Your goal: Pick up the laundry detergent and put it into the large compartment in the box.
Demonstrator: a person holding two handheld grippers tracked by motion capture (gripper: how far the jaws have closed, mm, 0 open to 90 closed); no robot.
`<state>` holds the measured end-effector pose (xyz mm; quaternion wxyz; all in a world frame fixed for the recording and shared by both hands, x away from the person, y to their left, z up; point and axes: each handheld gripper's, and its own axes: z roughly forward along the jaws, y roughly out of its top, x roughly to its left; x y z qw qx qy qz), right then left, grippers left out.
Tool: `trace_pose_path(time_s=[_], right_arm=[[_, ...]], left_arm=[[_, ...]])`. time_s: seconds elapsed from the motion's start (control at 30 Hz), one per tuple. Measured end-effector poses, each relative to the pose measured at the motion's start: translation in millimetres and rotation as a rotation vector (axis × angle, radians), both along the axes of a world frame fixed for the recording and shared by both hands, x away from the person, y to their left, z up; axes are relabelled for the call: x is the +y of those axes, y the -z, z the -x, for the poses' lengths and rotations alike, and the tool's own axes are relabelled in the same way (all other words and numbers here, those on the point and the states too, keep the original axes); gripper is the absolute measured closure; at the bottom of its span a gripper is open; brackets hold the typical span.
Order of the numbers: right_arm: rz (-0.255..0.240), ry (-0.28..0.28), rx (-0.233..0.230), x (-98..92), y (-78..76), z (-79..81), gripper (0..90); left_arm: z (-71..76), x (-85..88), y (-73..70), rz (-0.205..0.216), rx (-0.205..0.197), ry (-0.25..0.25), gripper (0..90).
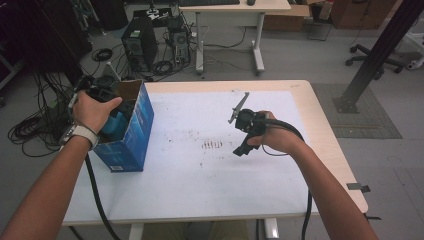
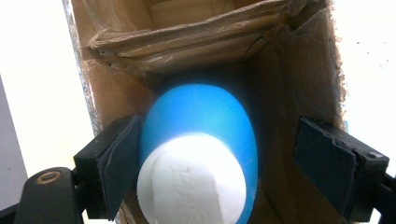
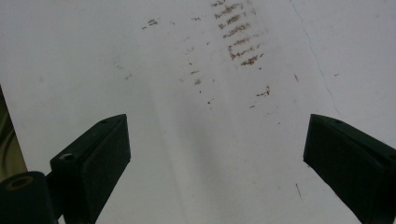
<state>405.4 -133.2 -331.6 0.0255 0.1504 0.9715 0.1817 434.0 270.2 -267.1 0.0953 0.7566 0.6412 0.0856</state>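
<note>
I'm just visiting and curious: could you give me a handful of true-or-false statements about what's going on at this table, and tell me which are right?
1. The blue bottle with the white cap sits inside the cardboard box. True.
2. The left gripper squeezes the bottle with both pads. False: one pad is at the bottle, the other stands well apart from it.
3. The right gripper holds a spoon. False: its jaws stand open with nothing between them, above the white table.
4. The box is blue outside and stands near the table's left edge. True.
5. Brownish marks stain the tabletop. True.
</note>
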Motion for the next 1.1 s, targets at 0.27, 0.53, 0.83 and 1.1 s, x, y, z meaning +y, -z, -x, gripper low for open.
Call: trace_pose_path(time_s=[0.27,0.53,0.83,1.1], right_arm=[[-0.002,0.002,-0.003,-1.1,-0.7,0.7,7.4],[-0.003,0.001,-0.004,-1.2,-1.4,1.1,7.4],[-0.004,0.003,-0.006,-1.6,-3.3,1.4,7.4],[-0.007,0.004,-0.008,-2.4,-4.2,1.9,7.5]], left_arm=[[0.9,0.4,-1.9,0.008,-0.009,-0.003,15.8],[2.0,0.7,-7.5,0.012,-0.004,0.007,14.6],[3.3,0.4,-21.7,0.018,-0.020,0.008,13.8],[5.3,-2.0,-31.9,0.001,-0.028,0.019,13.0]])
